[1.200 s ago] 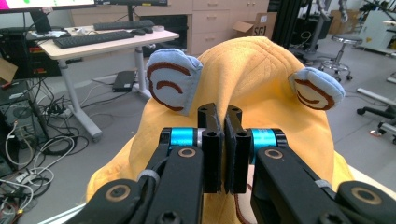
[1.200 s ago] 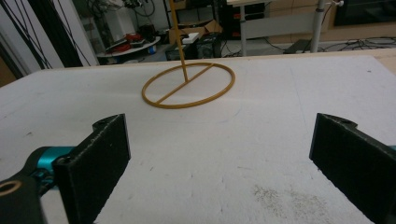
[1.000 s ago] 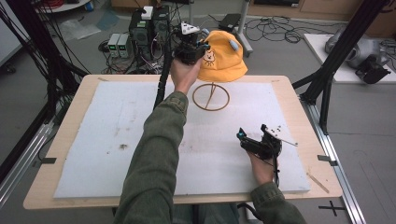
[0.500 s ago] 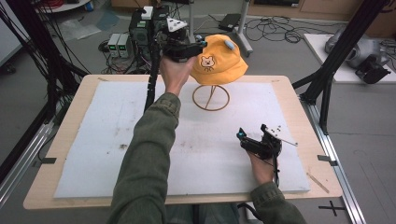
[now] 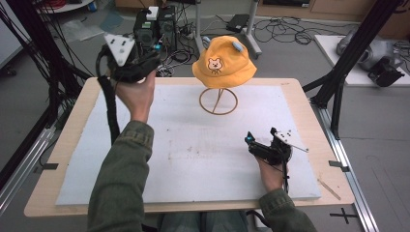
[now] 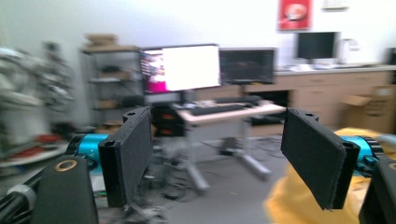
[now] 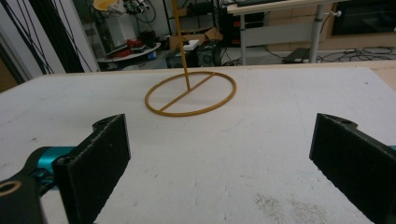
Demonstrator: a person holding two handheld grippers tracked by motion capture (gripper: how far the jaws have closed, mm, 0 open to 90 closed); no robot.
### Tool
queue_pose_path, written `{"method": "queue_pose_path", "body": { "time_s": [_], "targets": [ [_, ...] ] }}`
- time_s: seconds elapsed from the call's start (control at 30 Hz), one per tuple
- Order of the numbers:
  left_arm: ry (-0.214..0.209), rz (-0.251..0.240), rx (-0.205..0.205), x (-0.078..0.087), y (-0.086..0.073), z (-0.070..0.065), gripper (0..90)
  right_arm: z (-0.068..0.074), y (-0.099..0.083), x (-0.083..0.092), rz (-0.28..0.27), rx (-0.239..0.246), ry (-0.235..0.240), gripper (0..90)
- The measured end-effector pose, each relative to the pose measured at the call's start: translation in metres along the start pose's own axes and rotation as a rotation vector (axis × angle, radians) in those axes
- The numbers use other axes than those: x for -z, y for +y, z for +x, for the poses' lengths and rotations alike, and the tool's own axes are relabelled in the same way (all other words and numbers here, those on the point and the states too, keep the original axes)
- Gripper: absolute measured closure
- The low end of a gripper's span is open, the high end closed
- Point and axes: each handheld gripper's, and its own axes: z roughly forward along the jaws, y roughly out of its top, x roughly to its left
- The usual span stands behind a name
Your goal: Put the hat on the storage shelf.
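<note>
An orange bucket hat [image 5: 223, 60] with a bear face sits on top of a thin wire stand whose round base ring [image 5: 218, 101] rests at the back of the white mat. My left gripper [image 5: 153, 58] is held up in the air left of the hat, apart from it. In the left gripper view its jaws [image 6: 219, 158] stand wide open and empty, with the hat [image 6: 299, 205] blurred at lower right. My right gripper [image 5: 252, 144] lies low on the mat at front right. It is open [image 7: 219, 163] and faces the base ring [image 7: 190, 93].
A white mat [image 5: 193, 154] covers the wooden table [image 5: 67, 145]. Black frame posts [image 5: 345, 63] stand at both sides. Computers and cables [image 5: 159, 24] crowd the floor behind the table's far edge.
My left gripper has pulled away from the hat, moving left and toward me. The hat stays on the stand. The right gripper has not moved.
</note>
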Motion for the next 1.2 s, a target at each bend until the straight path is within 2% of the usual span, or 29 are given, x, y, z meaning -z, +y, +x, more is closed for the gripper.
{"method": "queue_pose_path", "body": {
  "time_s": [0.2, 0.33, 0.4, 0.43, 0.53, 0.57, 0.63, 0.8, 1.0, 1.2],
  "targets": [
    [0.076, 0.005, -0.024, 0.041, -0.029, 0.018, 25.3, 0.002, 0.001, 0.001, -0.009, 0.003, -0.011, 4.7],
    [0.113, 0.024, -0.014, 0.064, -0.059, 0.025, 25.3, 0.004, 0.001, 0.002, -0.026, 0.007, -0.019, 4.6],
    [0.134, 0.033, 0.018, 0.075, -0.077, 0.028, 24.5, 0.004, 0.001, 0.003, -0.029, 0.008, -0.027, 4.6],
    [0.146, 0.034, 0.020, 0.079, -0.083, 0.029, 24.4, 0.004, 0.001, 0.003, -0.031, 0.010, -0.028, 4.6],
    [0.182, 0.049, -0.009, 0.092, -0.108, 0.026, 24.3, 0.005, 0.000, 0.003, -0.036, 0.009, -0.036, 4.3],
    [0.181, 0.064, -0.019, 0.094, -0.114, 0.026, 24.3, 0.006, 0.000, 0.004, -0.043, 0.010, -0.041, 4.3],
    [0.186, 0.090, -0.013, 0.099, -0.130, 0.024, 24.3, 0.007, -0.001, 0.004, -0.047, 0.010, -0.043, 4.3],
    [0.213, 0.132, 0.054, 0.112, -0.162, 0.029, 24.3, 0.008, -0.002, 0.004, -0.040, 0.011, -0.039, 4.3],
    [0.224, 0.184, 0.053, 0.124, -0.183, 0.041, 24.4, 0.006, -0.003, 0.004, -0.042, 0.011, -0.038, 4.3],
    [0.225, 0.213, 0.053, 0.127, -0.198, 0.044, 24.5, 0.008, -0.004, 0.004, -0.043, 0.016, -0.038, 4.3]
  ]
}}
